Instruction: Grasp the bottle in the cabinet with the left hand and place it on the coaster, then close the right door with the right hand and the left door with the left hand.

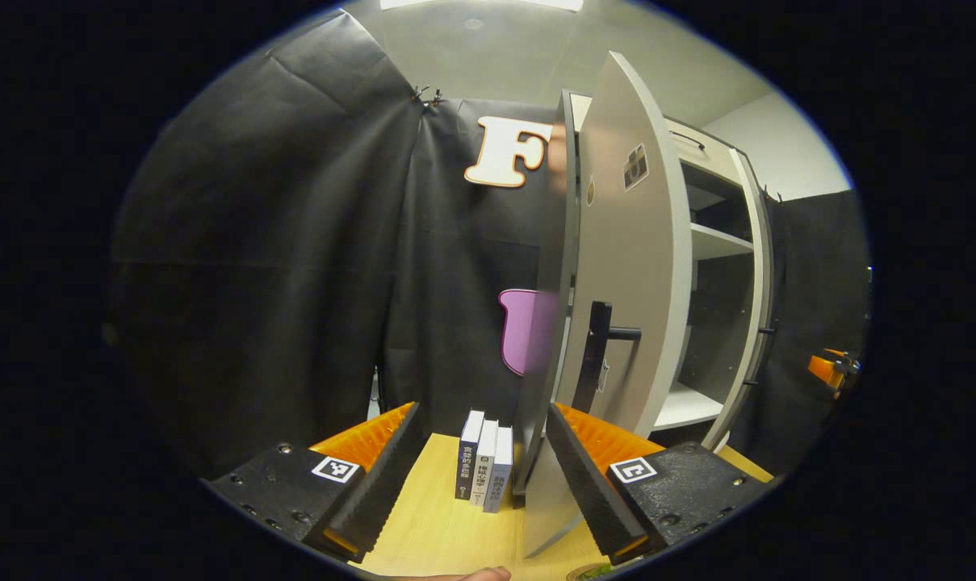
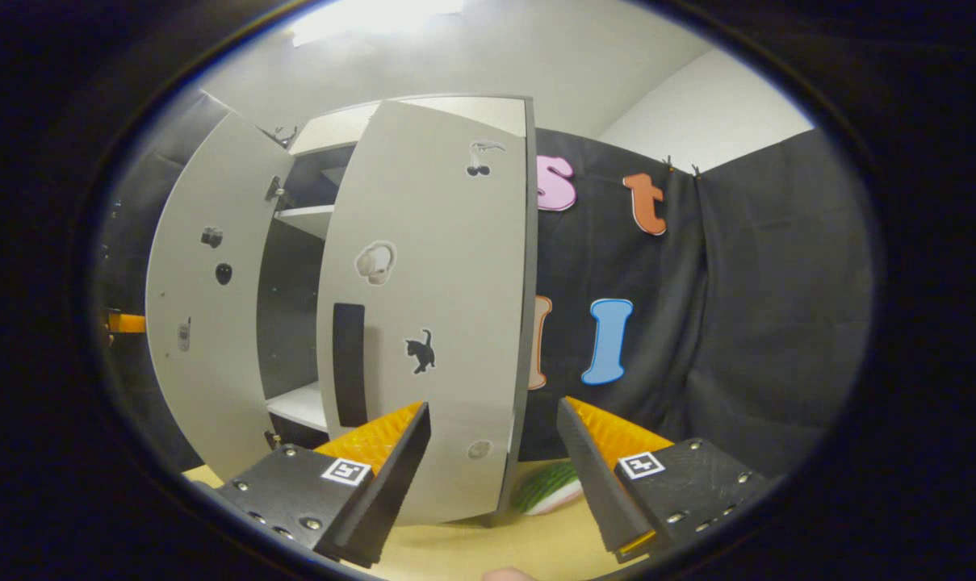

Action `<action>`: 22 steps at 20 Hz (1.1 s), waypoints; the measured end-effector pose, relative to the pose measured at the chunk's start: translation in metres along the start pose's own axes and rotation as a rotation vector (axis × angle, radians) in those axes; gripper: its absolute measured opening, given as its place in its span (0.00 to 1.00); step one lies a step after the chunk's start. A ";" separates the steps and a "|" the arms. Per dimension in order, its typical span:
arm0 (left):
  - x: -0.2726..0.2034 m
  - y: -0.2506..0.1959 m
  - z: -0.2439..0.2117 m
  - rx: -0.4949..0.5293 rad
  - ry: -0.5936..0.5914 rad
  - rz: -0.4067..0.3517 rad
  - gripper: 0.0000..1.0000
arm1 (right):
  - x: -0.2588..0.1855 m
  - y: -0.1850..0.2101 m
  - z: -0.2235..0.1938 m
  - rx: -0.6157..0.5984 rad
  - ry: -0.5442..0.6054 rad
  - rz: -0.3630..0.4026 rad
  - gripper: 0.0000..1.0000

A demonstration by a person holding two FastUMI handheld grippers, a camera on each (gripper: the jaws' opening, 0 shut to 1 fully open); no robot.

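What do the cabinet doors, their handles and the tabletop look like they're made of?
Left door and right door: probably laminated board, matte pale grey with dark edges. Handle: black and matte, metal or plastic, hard to tell. Tabletop: light wood-grain surface, possibly laminate rather than solid wood.

Left gripper view: I look from low over the wooden tabletop (image 1: 439, 524), facing the outer edge of the cabinet's left door (image 1: 629, 266), which stands close ahead between my fingers; three books (image 1: 485, 460) stand just beyond.
Right gripper view: I look from low over the same table, facing the front of the right door (image 2: 431, 307), close up, tilted slightly upward.
Shared: both views take in the open cabinet (image 1: 710, 242), its white shelves, both doors, and the tabletop; the right view also catches the left door (image 2: 205, 307) farther off.
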State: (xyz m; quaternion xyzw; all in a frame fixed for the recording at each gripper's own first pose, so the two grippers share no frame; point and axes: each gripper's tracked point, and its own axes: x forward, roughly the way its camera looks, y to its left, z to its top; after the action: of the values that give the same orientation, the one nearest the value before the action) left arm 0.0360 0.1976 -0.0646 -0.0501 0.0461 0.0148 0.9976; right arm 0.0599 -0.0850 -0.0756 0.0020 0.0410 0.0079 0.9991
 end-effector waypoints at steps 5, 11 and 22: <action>0.018 -0.008 0.005 -0.002 0.008 0.030 0.96 | -0.006 0.003 0.001 0.012 -0.031 0.016 0.96; 0.016 -0.020 0.015 0.101 0.002 0.069 0.95 | -0.016 0.019 -0.023 0.089 -0.020 0.011 0.96; 0.018 -0.086 0.004 0.036 -0.002 -0.039 0.95 | -0.036 0.036 -0.028 0.036 0.004 0.069 0.96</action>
State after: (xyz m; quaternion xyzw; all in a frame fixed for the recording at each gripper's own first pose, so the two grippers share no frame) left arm 0.0570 0.1125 -0.0535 -0.0330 0.0445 -0.0054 0.9984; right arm 0.0211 -0.0495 -0.1004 0.0213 0.0429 0.0418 0.9980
